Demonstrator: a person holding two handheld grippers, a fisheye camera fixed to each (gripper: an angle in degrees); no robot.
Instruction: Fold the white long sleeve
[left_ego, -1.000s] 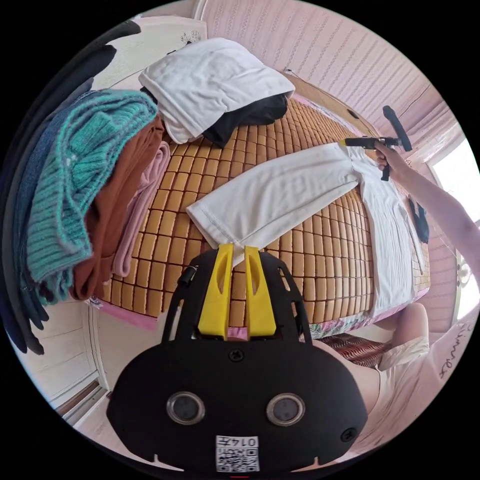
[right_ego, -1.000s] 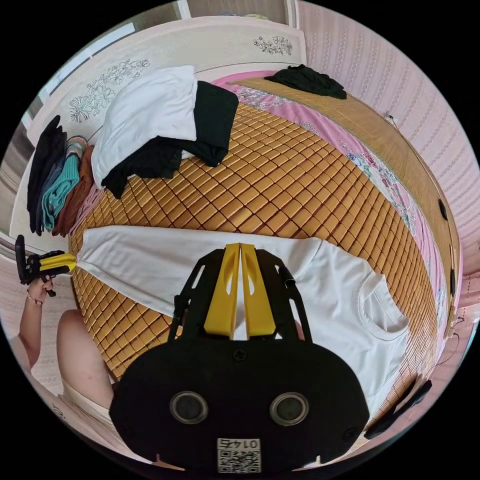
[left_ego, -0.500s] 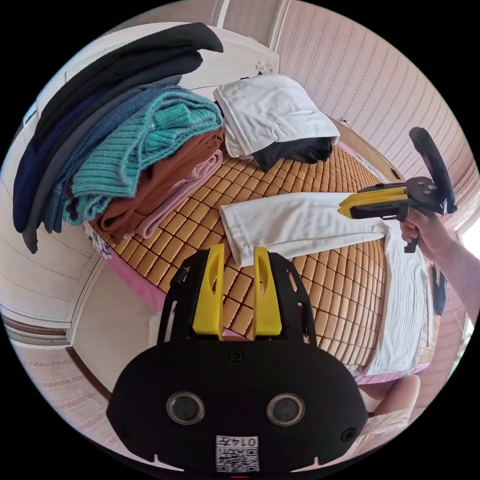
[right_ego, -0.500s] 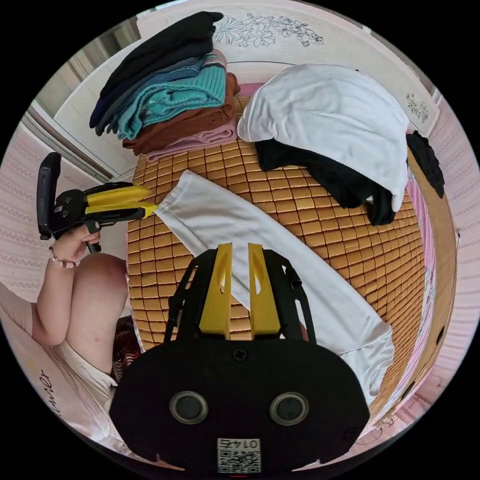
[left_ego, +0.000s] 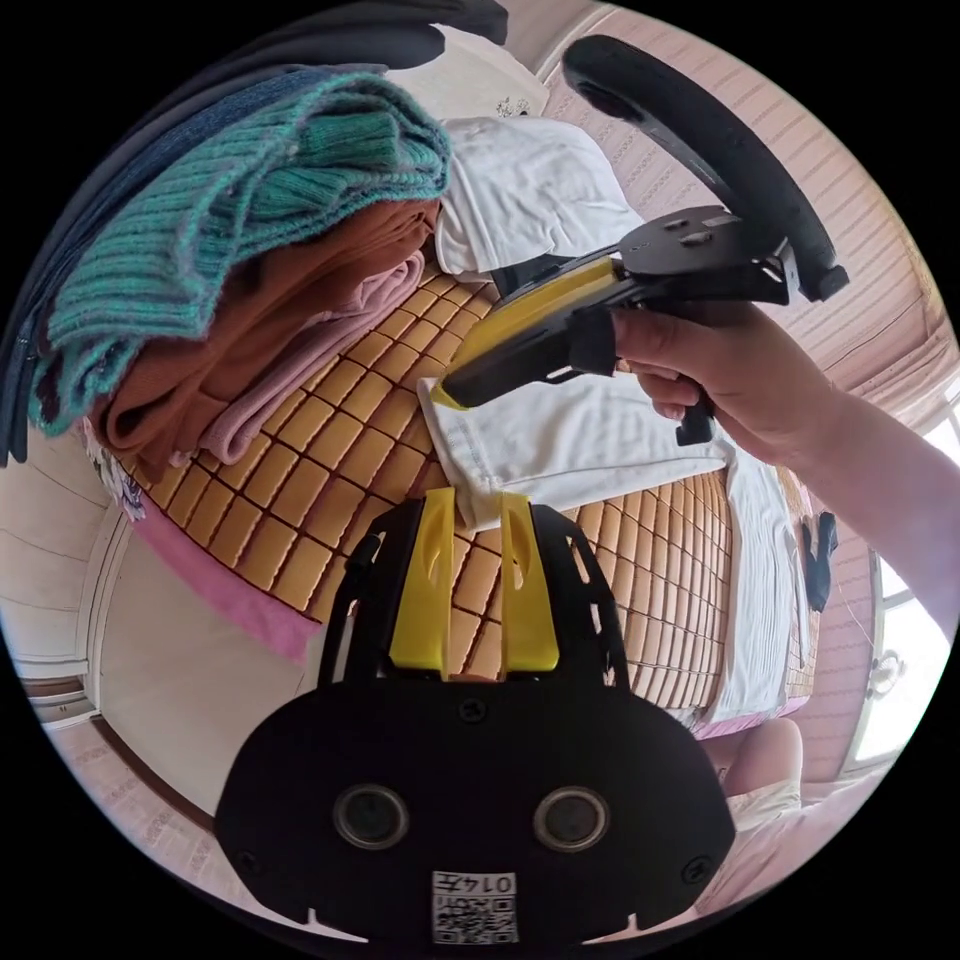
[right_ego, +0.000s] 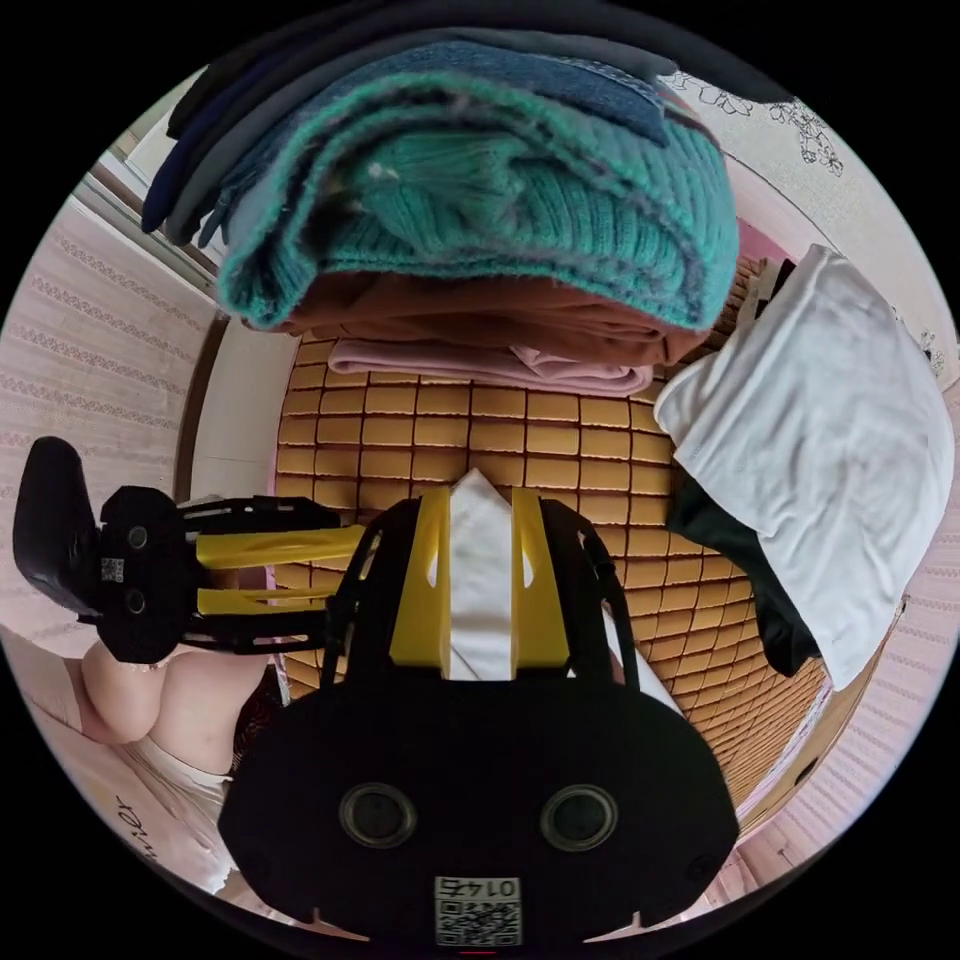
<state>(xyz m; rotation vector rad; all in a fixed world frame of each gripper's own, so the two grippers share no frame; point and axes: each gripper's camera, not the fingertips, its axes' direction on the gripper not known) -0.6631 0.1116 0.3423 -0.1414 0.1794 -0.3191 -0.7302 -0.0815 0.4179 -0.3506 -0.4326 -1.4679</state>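
Both claws at white sleeve (left_ego: 570, 450) cuff

Left gripper (left_ego: 472, 500) with jaws parted, tips at the near edge of a sleeve cuff, right gripper (left_ego: 447, 390) just beyond it, held in a hand (left_ego: 735, 375), forearm reaching in from the right, jaws parted astride the cuff

The white shirt (left_ego: 600, 440) lies flat on the mat. One long sleeve (left_ego: 560, 445) stretches out sideways, and its cuff (left_ego: 455, 460) sits at the end — a neat stitched edge, near the mat's side. The body (left_ego: 760, 560) runs away along the mat. In the right gripper view, the cuff corner (right_ego: 480, 560) shows as a white point — smooth and clean.
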